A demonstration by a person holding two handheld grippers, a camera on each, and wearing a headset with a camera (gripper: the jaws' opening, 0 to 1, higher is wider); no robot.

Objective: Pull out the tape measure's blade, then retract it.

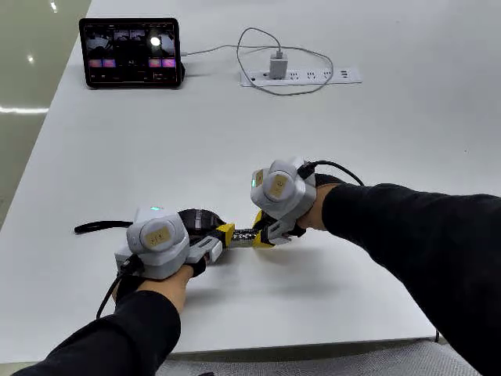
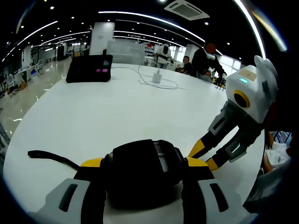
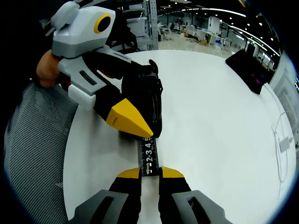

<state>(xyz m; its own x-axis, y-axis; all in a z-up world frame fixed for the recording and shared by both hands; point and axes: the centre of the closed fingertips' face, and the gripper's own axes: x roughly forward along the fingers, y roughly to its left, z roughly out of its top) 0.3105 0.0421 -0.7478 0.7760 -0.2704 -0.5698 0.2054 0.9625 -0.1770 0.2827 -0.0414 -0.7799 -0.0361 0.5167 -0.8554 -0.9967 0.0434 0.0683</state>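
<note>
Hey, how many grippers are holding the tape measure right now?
2. The left gripper clamps the black case; the right gripper pinches the end of the short pulled-out blade.

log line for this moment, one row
left gripper: shut on tape measure case | right gripper: shut on blade end | blade: short length out | case: on table

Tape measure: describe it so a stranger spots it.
On the white table, toward its near edge, sits the tape measure. It is the black case clamped in the left gripper; its numbered blade, pinched by the right gripper, marks it out.
</note>
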